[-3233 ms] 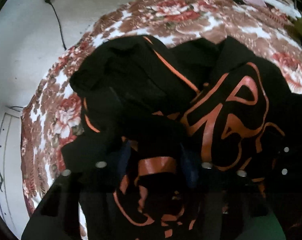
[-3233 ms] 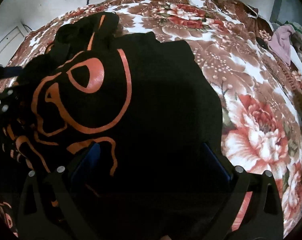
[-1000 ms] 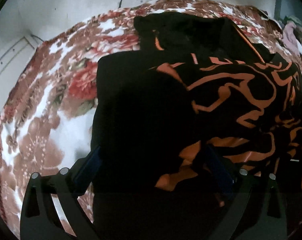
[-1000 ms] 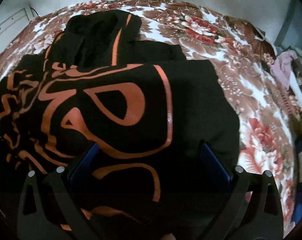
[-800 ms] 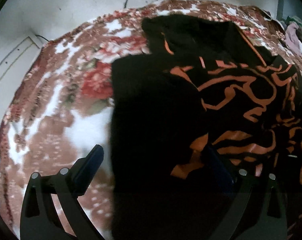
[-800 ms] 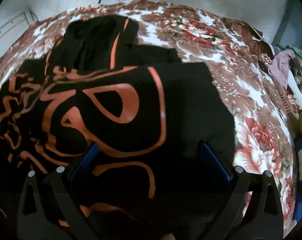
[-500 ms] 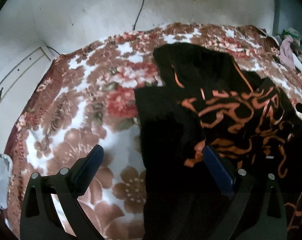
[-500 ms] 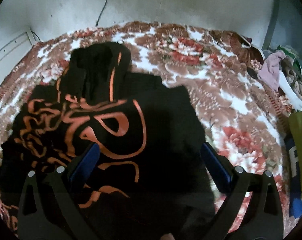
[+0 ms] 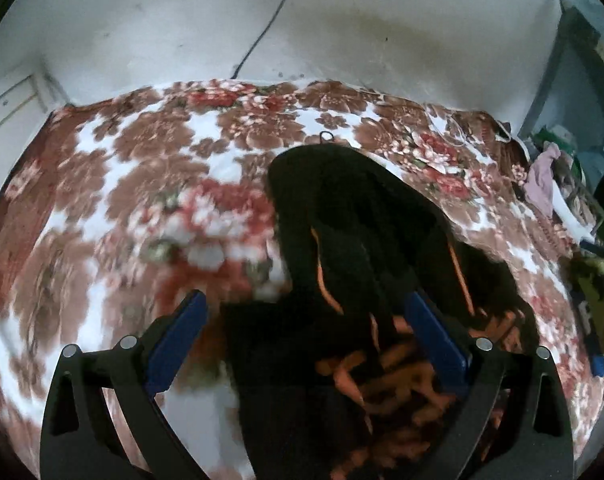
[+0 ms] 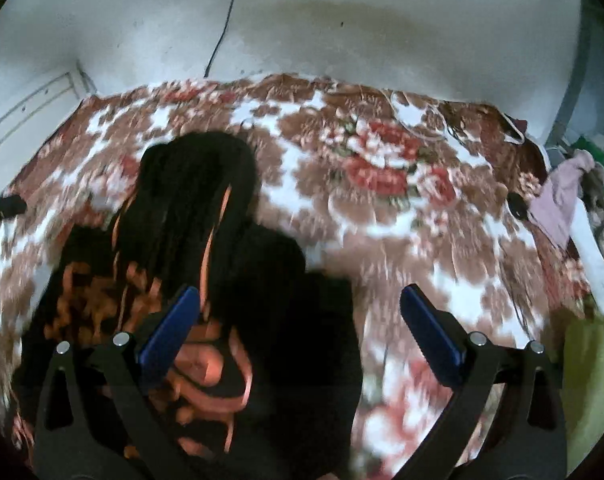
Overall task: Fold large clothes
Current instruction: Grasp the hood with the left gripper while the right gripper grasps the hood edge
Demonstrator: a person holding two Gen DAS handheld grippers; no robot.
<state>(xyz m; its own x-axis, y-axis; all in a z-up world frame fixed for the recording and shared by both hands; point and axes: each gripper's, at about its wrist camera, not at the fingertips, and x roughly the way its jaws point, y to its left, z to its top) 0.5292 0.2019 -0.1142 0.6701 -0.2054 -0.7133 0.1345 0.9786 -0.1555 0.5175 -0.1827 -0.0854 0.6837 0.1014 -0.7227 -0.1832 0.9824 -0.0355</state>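
A large black garment with orange print (image 9: 354, 240) lies folded and bunched on a floral bedspread (image 9: 142, 184). It also shows in the right wrist view (image 10: 206, 216), left of centre. My left gripper (image 9: 306, 320) is open and empty, raised above the garment's near left part. My right gripper (image 10: 298, 316) is open and empty, raised above the garment's near right edge. Both views are blurred by motion.
A white wall with a socket and hanging cable (image 9: 262, 36) stands behind the bed. A pile of other clothes (image 10: 574, 200) lies at the right side of the bed. A yellow-green cloth (image 10: 590, 380) lies at the near right.
Both grippers have lifted up and back from the garment, so more of the bed and the wall show. The garment stays on the bed. Both stay open.
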